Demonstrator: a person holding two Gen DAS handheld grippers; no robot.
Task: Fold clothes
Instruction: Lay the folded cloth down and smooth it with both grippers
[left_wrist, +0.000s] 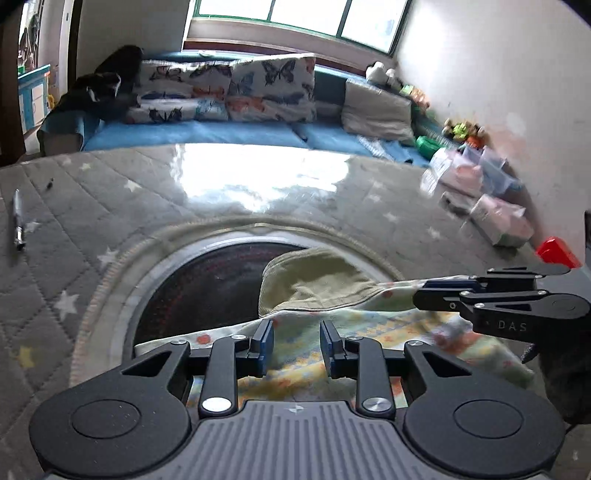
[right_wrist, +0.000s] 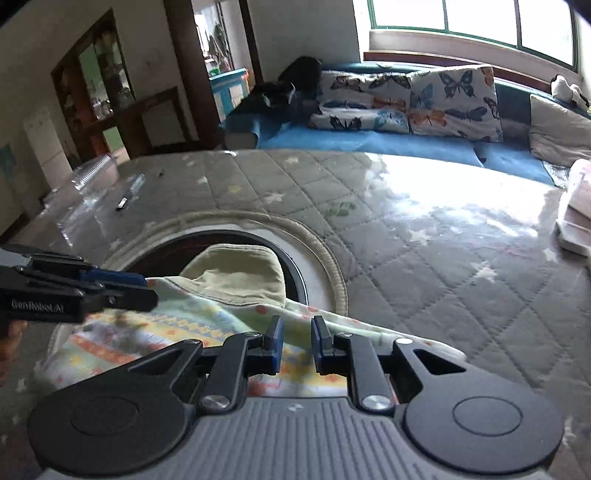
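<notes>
The patterned garment (left_wrist: 373, 332) lies at the table's (left_wrist: 110, 206) near edge, partly over a round dark inset (left_wrist: 207, 288). Left gripper (left_wrist: 297, 346) and right gripper (right_wrist: 297, 343) hover over it, jaws slightly parted, holding nothing. A pen (left_wrist: 17, 219) lies toward the left edge; boxes (left_wrist: 498, 218) at the right. Readable: "DAS", "GenRobot.AI".

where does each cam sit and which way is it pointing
Left wrist: sits behind the left claw, looking forward over the garment and quilted table toward the sofa and window; its own open fingers show, and the right claw enters from the right.
Right wrist: sits behind the right claw, facing the same way but angled left toward the doorway; its open fingers show, and the left claw enters from the left.
Shared: garment, table, butterfly pillows, window.
</notes>
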